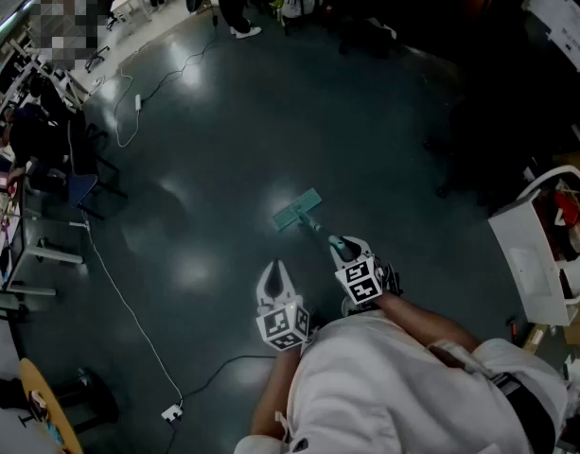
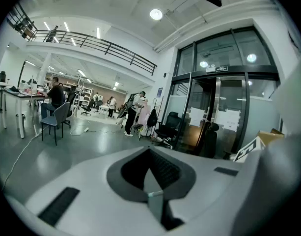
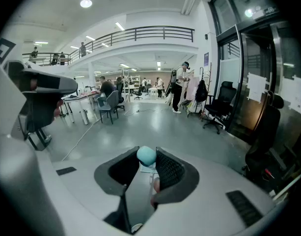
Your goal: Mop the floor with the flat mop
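Mopping looks in hand: the right claw [image 1: 341,250] is clamped on the mop [image 1: 298,209] handle, with the pad flat on the glossy dark floor [image 1: 384,140] just beyond. The left claw [image 1: 273,267] is closed and empty. The next stroke should probably push farther out, clear of the cable [image 1: 129,310] at left.

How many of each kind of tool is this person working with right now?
Flat mop: 1, teal head, its handle running up to the right gripper.
Grippers: 2, the left gripper shut on nothing, the right gripper shut on the handle.
Total: 3.
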Demonstrator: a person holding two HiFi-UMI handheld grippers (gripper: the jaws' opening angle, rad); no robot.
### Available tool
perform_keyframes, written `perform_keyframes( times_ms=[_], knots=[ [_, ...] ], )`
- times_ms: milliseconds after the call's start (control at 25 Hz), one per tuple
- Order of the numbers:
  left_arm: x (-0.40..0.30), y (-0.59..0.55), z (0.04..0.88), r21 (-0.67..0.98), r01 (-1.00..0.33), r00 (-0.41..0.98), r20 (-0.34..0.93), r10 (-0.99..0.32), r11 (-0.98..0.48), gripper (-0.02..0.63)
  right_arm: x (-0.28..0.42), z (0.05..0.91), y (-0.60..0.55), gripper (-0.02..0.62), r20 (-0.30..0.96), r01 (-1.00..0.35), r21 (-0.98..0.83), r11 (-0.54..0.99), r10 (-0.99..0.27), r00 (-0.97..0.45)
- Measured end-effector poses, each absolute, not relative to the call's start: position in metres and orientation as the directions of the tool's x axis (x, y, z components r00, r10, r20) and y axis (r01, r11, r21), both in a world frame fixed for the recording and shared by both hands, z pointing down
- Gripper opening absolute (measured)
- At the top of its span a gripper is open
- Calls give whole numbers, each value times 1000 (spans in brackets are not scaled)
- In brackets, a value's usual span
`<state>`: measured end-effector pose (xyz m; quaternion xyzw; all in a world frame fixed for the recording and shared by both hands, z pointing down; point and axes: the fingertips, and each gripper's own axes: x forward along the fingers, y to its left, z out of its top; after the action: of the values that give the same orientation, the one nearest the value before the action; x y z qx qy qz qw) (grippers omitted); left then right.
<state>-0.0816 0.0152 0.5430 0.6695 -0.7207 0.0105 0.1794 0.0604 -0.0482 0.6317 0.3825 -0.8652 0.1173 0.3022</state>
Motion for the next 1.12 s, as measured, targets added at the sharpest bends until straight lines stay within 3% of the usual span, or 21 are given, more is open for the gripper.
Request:
perform_keyframes(
  times_ms=[640, 920, 1120],
  knots=[
    [-85, 25, 548, 226, -967, -50, 286, -957, 118, 6, 61, 649, -24, 110, 613, -716, 43, 697, -585, -531],
    [-104, 20, 557, 216, -964, -82, 311, -947, 155, 6, 26, 644, -35, 110, 547, -704, 62, 708, -614, -569],
    [-113, 20, 564, 201, -966, -90, 334, -938, 164, 6, 9, 672, -67, 110, 592, -743, 22, 669, -608, -530]
  ],
)
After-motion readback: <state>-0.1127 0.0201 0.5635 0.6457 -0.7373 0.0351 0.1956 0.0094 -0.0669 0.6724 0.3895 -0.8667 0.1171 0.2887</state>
